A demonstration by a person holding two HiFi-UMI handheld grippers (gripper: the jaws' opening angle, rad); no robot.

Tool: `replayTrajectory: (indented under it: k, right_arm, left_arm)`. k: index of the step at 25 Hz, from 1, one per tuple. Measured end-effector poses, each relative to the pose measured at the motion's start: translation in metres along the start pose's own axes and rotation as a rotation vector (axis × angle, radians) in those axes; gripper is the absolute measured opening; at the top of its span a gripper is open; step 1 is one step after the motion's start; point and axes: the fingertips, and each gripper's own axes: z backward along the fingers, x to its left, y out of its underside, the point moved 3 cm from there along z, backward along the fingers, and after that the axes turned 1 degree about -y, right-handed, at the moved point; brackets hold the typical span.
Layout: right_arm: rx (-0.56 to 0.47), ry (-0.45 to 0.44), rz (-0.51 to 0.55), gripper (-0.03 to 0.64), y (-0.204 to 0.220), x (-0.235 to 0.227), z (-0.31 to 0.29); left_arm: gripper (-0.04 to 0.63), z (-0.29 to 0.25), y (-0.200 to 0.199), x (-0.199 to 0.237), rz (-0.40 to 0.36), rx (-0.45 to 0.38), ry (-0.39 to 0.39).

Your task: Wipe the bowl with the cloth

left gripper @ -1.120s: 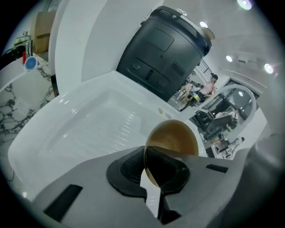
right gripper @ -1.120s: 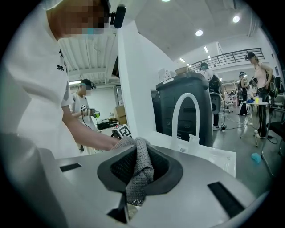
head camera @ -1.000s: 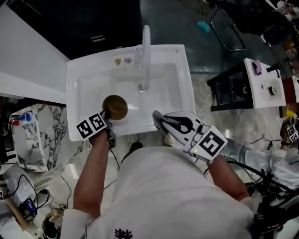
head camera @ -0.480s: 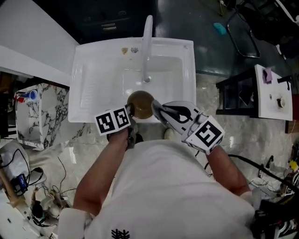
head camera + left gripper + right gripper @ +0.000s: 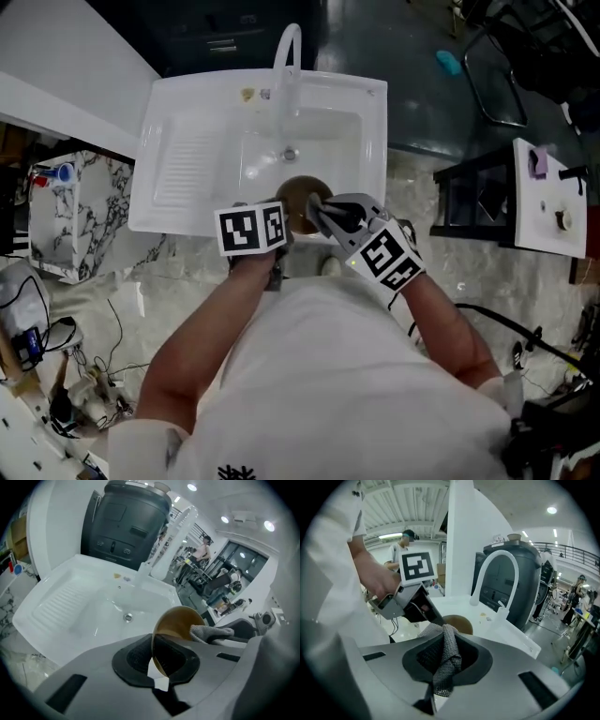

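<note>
A brown bowl (image 5: 298,200) hangs tilted over the front edge of the white sink (image 5: 187,159). My left gripper (image 5: 279,228) is shut on the bowl's (image 5: 180,623) rim, which runs edge-on between its pads. My right gripper (image 5: 319,214) is shut on a grey cloth (image 5: 446,656) that hangs in a fold between its jaws. The cloth (image 5: 208,632) lies against the bowl's (image 5: 458,623) inner side, with the right gripper just to the bowl's right. The left gripper (image 5: 433,616) shows beyond the cloth in the right gripper view.
A white curved tap (image 5: 285,56) stands at the sink's back, with the drain (image 5: 290,154) below it. A ribbed draining board (image 5: 186,161) lies on the sink's left. A marble-pattern cabinet (image 5: 75,220) stands at the left, a black and white stand (image 5: 525,197) at the right.
The bowl has been lifted from the sink basin towards the front edge. The right gripper with the cloth has moved left and come up against the bowl.
</note>
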Motion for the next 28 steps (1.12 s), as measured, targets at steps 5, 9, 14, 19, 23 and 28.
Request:
replayTrajectory:
  k: [5, 9, 14, 19, 23, 28]
  right_arm:
    - [0.153, -0.009, 0.137, 0.035, 0.022, 0.001, -0.007]
    - [0.219, -0.020, 0.214, 0.035, 0.027, 0.006, -0.012]
    - [0.220, -0.019, 0.290, 0.035, 0.020, 0.009, -0.020]
    - [0.213, 0.008, 0.333, 0.035, 0.013, 0.003, -0.021]
    - [0.253, 0.044, 0.365, 0.035, 0.017, -0.004, -0.015]
    - [0.331, 0.062, 0.381, 0.035, 0.031, -0.003, -0.009]
  left_arm:
    - [0.020, -0.009, 0.000, -0.017, -0.079, 0.042, -0.032]
    - [0.020, -0.015, 0.004, -0.026, -0.134, 0.090, -0.030]
    - [0.018, -0.020, 0.011, -0.038, -0.248, 0.139, -0.029]
    - [0.018, -0.020, 0.016, -0.046, -0.322, 0.161, -0.023]
    - [0.018, -0.017, 0.019, -0.045, -0.334, 0.157, -0.031]
    - [0.018, -0.014, 0.019, -0.045, -0.324, 0.124, -0.052]
